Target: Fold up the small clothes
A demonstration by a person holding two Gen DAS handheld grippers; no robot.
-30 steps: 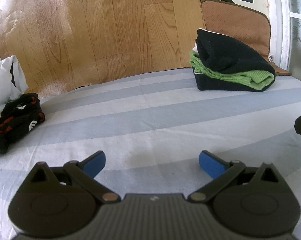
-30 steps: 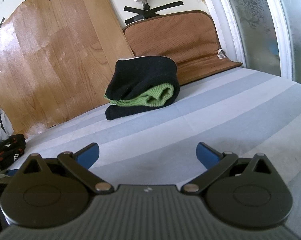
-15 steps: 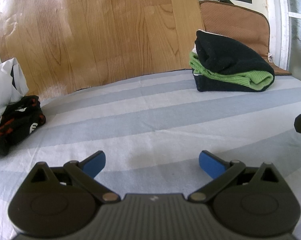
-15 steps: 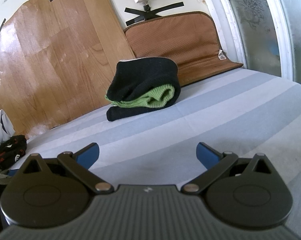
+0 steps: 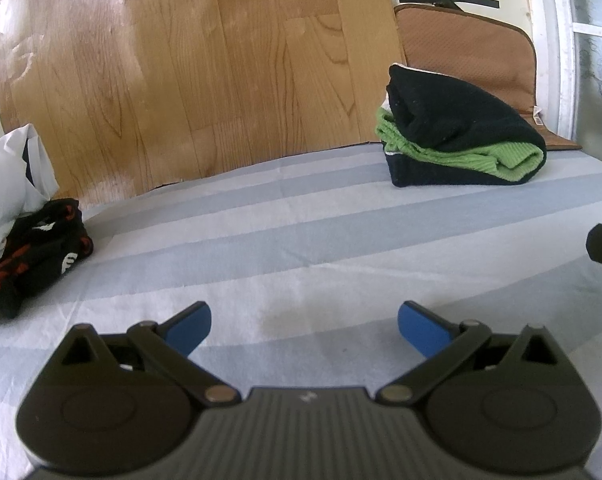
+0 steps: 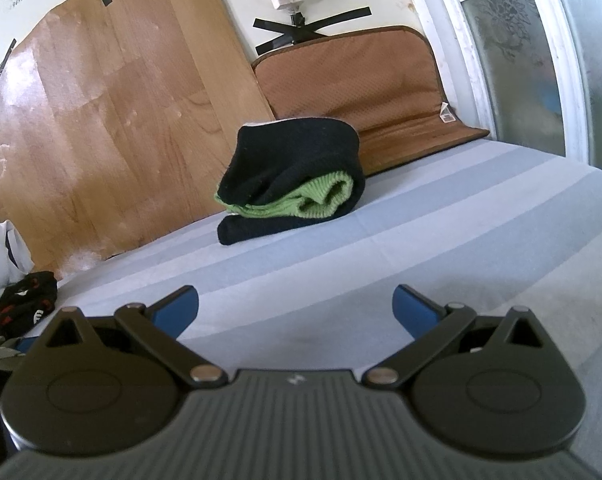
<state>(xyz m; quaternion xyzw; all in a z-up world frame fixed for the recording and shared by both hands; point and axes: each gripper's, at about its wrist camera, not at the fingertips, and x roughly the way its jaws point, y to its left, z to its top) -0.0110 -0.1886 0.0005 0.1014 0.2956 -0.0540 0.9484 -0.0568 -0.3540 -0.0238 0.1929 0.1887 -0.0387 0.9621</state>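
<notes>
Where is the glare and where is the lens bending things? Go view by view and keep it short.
Left wrist view: pale glare washes the upper left of the wood-grain vinyl sheet, and the striped blue-grey bedsheet bows at the frame edges. Right wrist view: daylight through the frosted patterned window throws sheen onto the same sheet, the white window frame curves, and the folded black and green knit garment stays sharp.

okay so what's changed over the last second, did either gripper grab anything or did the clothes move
Nothing was grabbed or let go. The left tongs and right tongs are open and empty as before. The views shifted only slightly. The folded black and green pile and the black and red garment lie where they were on the striped sheet.
</notes>
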